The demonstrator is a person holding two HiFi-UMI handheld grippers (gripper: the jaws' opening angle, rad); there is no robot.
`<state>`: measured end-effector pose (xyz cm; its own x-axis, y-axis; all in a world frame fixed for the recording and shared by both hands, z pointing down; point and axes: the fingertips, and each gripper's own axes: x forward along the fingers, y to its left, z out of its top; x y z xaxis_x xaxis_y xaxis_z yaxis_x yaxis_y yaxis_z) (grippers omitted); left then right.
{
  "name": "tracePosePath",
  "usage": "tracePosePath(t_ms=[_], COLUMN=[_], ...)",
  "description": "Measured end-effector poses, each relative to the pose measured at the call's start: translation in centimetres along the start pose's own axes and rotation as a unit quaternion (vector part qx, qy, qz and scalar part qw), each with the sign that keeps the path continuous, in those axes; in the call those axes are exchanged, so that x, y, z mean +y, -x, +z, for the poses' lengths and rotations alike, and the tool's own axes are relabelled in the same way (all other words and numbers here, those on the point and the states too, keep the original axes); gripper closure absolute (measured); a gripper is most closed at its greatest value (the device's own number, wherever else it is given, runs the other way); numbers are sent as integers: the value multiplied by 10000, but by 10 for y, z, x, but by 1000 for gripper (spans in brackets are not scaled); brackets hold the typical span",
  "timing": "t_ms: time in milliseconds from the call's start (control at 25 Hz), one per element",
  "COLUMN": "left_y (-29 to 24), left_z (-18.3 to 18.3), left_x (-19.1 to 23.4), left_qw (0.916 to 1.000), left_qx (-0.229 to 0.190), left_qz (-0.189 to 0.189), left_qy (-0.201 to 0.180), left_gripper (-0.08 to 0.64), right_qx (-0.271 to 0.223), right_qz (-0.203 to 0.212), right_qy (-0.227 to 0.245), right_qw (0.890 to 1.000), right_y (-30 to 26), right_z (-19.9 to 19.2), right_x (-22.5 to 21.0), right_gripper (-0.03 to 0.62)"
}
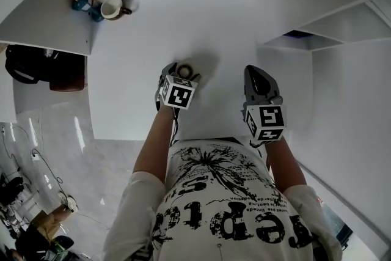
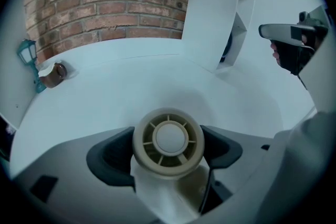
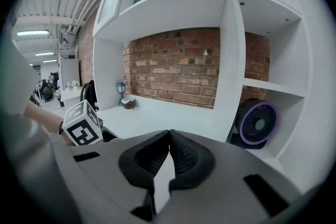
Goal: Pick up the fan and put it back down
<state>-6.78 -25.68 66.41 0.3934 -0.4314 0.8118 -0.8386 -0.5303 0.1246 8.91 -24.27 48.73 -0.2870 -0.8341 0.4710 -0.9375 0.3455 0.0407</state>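
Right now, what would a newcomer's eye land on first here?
First, the small beige fan, clamped between the jaws of the left gripper near the middle of the white table. Next, the purple-rimmed fan in a shelf cubby on the right. The right gripper is shut on nothing.

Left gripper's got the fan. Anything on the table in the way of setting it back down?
Nothing visible. The table around the fan is bare; the cup stands far off, back left.

Head camera looks down; gripper cameras face the brick wall (image 2: 105, 2).
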Motion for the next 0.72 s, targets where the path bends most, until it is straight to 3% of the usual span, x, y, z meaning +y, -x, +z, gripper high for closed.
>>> tracePosePath(t_ms=[200, 400, 720], left_y=[-3, 14, 88], left_z=[0, 7, 56], left_x=[-6, -11, -23], left_qw=[10000, 9994, 9877], left_qx=[51, -137, -1412], left_qz=[35, 176, 529], left_qy=[-15, 250, 420], left_gripper=[178, 176, 179], right_qx=[-84, -100, -347], right_qz=[-59, 27, 216], right_qy=[-14, 60, 363], right_qw=[9999, 9999, 9985], right_y=[12, 32, 65], right_z=[1, -2, 1], right_x=[-7, -7, 4], right_gripper=[577, 577, 577])
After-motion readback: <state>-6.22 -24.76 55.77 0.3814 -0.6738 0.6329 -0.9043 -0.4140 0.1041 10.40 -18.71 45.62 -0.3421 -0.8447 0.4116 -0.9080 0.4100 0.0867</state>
